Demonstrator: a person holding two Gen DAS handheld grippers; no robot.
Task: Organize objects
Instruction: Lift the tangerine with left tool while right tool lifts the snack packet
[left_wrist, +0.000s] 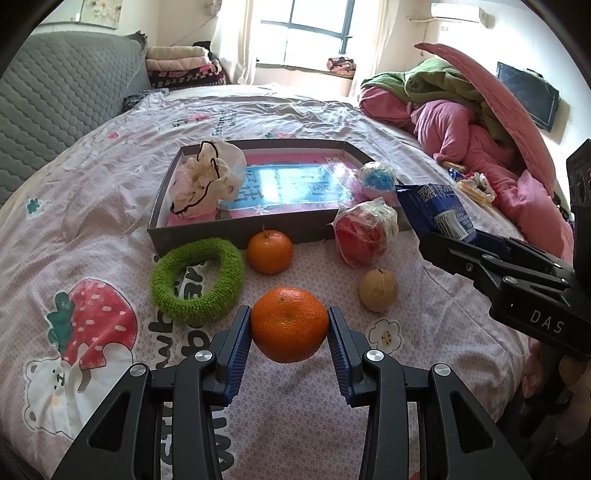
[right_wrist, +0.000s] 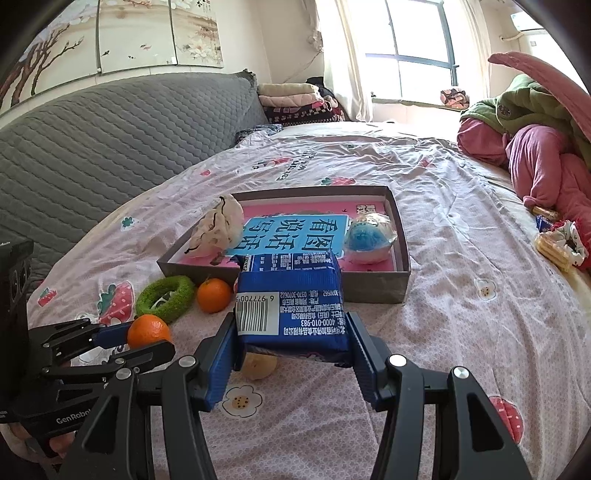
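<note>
Left gripper (left_wrist: 290, 328) pinches an orange (left_wrist: 289, 325) at its widest girth, lifted above the bedsheet (left_wrist: 92, 192). Right gripper (right_wrist: 291, 336) clamps a blue snack packet (right_wrist: 291, 299), raised short of the grey box (right_wrist: 400, 240). Risks: round fruit rolling from the pads; soft packet sagging, catching the box's near wall.

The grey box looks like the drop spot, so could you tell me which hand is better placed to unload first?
Probably right: its gripper holds the blue packet close to the grey box; the left gripper grips an orange farther back.
</note>
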